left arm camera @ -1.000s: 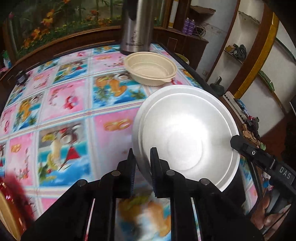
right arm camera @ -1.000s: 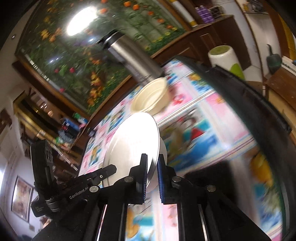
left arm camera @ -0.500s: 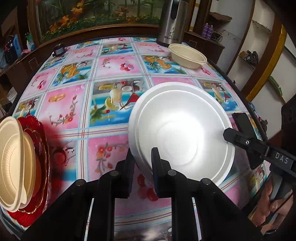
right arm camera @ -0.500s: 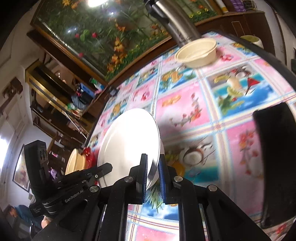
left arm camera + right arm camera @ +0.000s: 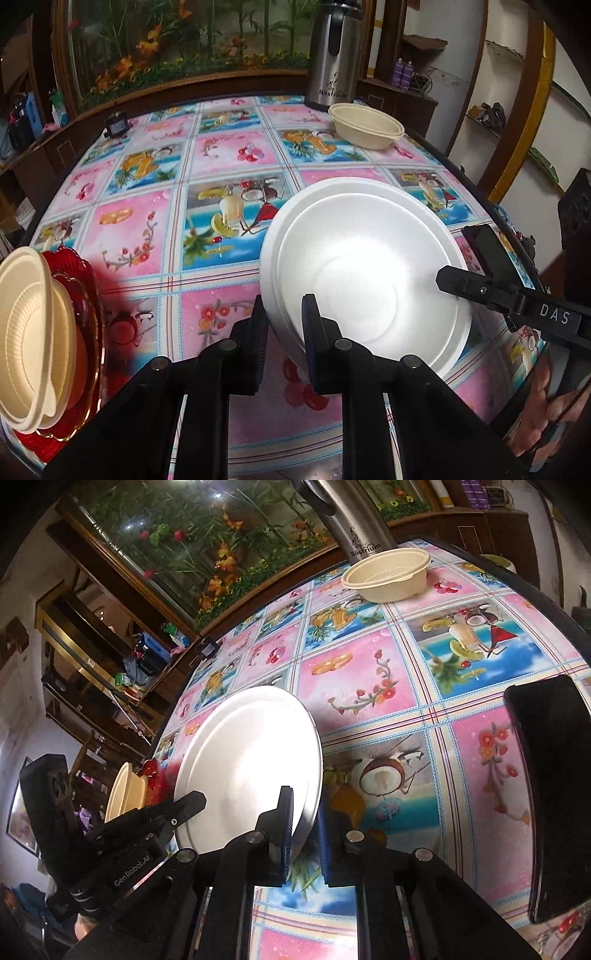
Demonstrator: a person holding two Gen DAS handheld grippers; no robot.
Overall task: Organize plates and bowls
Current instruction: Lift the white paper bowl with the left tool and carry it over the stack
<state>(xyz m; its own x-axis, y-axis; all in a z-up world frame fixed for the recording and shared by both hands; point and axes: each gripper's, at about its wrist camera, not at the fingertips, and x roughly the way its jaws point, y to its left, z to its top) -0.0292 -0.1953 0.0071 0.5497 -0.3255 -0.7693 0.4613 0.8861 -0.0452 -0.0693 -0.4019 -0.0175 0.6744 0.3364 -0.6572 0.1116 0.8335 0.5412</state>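
Observation:
A stack of white foam plates [image 5: 369,280] hangs over the near part of the table, held from two sides. My left gripper [image 5: 284,332] is shut on the near rim; in the right wrist view its black body [image 5: 159,819] sits at the plates' left edge. My right gripper [image 5: 304,830] is shut on the opposite rim of the white plates [image 5: 251,768], and its finger [image 5: 480,288] reaches in from the right. A cream bowl [image 5: 365,125] stands alone at the far right. A red plate [image 5: 85,302] carrying nested cream bowls [image 5: 33,350] sits at the near left edge.
A steel flask [image 5: 332,55] stands behind the lone cream bowl [image 5: 388,576]. A black phone [image 5: 550,794] lies near the table's right edge. The table [image 5: 140,236] has a bright patterned cloth. A small black box [image 5: 118,125] rests at the far left rim.
Both grippers carried the white plates back toward the near edge; the lone bowl and flask receded. The red plate with cream bowls came into view at left. Little motion lately.

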